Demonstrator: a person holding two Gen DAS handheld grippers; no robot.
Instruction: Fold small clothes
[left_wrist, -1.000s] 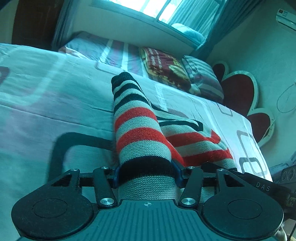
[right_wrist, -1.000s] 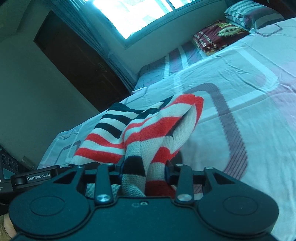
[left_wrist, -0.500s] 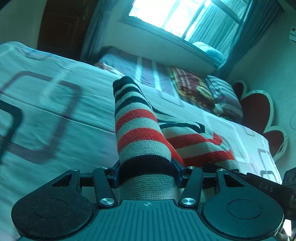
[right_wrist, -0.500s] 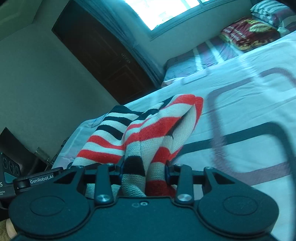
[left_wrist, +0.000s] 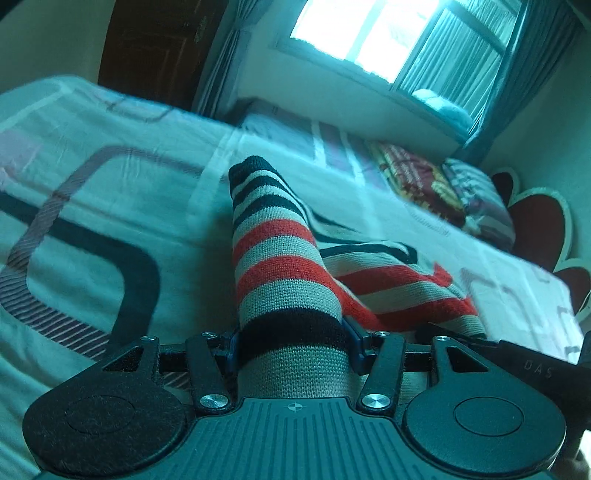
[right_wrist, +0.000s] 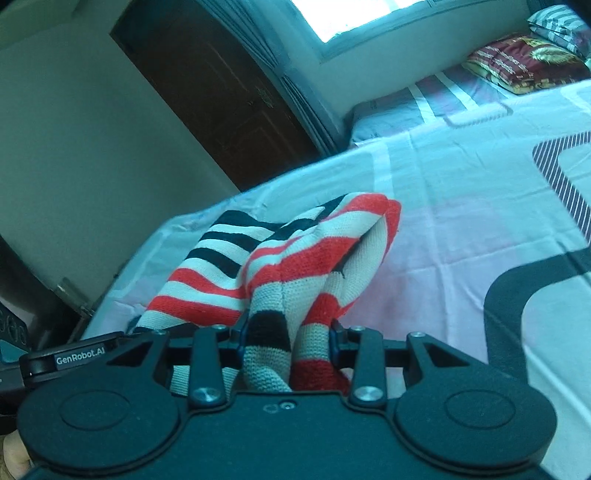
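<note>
A small knitted garment (left_wrist: 280, 258) with red, black and beige stripes hangs between both grippers above the bed. My left gripper (left_wrist: 291, 343) is shut on one bunched part of it, which sticks up and forward in a roll. My right gripper (right_wrist: 286, 341) is shut on another bunched part of the striped garment (right_wrist: 295, 258), whose folds stand up ahead of the jaws. The rest of the cloth stretches sideways toward the other gripper, whose edge shows in each view. The fingertips are hidden by the cloth.
The bed (left_wrist: 110, 192) has a pale sheet with dark rounded-square patterns. Pillows (left_wrist: 443, 184) lie at its head under a bright window (left_wrist: 362, 33). A heart-shaped headboard (left_wrist: 539, 225) is at the right. A dark wooden door (right_wrist: 221, 92) stands beyond the bed's far edge.
Both grippers have swung with the garment: the bed pattern slides across both views, and the door and window come more into view. The grip on the cloth is unchanged.
</note>
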